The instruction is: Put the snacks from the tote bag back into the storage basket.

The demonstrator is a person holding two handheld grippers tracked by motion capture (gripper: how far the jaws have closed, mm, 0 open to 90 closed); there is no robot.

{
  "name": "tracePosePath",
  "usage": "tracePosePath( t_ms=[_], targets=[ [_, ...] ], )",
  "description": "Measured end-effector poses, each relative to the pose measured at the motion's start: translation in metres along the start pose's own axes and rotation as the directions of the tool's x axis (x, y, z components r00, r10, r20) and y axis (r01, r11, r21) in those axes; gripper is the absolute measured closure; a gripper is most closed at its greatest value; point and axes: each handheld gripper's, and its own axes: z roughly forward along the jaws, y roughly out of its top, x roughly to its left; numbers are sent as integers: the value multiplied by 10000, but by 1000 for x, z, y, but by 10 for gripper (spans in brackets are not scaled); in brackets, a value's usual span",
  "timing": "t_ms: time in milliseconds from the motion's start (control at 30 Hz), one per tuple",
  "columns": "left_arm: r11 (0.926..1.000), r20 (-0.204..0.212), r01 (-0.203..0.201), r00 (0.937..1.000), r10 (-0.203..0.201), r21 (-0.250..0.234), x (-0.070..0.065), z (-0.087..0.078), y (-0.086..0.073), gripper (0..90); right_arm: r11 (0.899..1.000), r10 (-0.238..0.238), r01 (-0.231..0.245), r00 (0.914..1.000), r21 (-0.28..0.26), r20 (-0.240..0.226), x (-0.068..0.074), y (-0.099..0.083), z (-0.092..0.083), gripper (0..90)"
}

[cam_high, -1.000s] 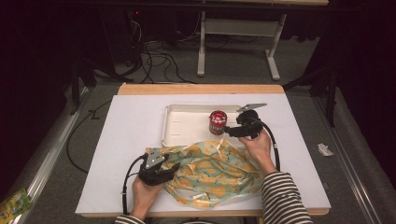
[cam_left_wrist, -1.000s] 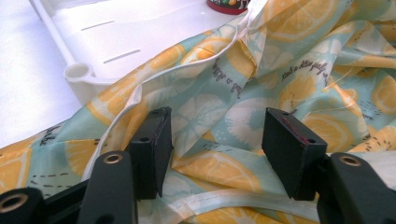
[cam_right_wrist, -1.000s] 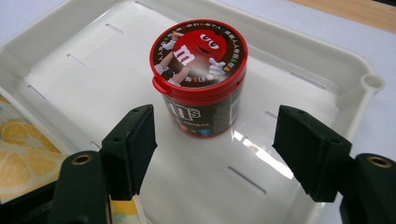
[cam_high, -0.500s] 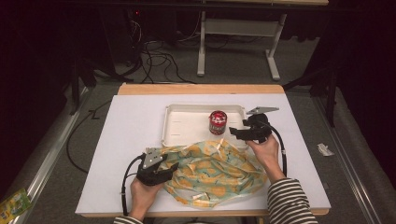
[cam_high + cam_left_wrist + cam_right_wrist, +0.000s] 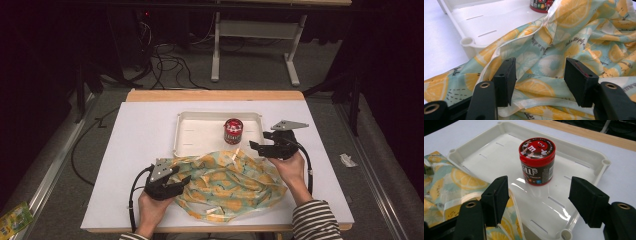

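Observation:
A crumpled teal bag (image 5: pixel 230 182) printed with lemon slices lies on the white table sheet, its far edge lapping onto a white tray (image 5: pixel 200 125). A red candy tub (image 5: pixel 233 131) stands upright in the tray. My left gripper (image 5: pixel 184 179) rests at the bag's left side. In the left gripper view it (image 5: pixel 540 65) is open, with the bag's folds (image 5: pixel 574 25) lying loose between the jaws. My right gripper (image 5: pixel 255 146) hovers just right of the tub. In the right gripper view it (image 5: pixel 539 182) is open and holds nothing, the tub (image 5: pixel 537 160) beyond it on the tray floor (image 5: pixel 541 202).
The white sheet (image 5: pixel 140 145) has bare room left of the tray and along the right side. A wooden strip (image 5: pixel 215 95) edges the table's far side. Cables (image 5: pixel 165 60) and a white desk frame (image 5: pixel 252 35) sit on the floor beyond.
My right gripper has drawn back to the right, away from the candy tub, which stays standing in the tray. The left gripper and the bag have not moved.

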Motion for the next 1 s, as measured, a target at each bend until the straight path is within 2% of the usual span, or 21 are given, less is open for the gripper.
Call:
tracePosePath(
  t_ms=[500, 667, 1000],
  targets=[
    [9999, 66, -87, 9999, 88, -141, -2, -8, 5, 430, 9979, 250, -251, 9997, -600, -23, 3, -18, -25, 407],
    [9998, 95, -119, 9999, 120, -129, -2, -9, 5, 430, 9980, 329, -327, 9994, -539, 42, 4, -24, -32, 435],
    [9997, 132, -165, 9998, 168, -203, -2, -15, 6, 430, 9953, 405, -401, 9992, -883, 31, 5, -38, -48, 451]
  ],
)
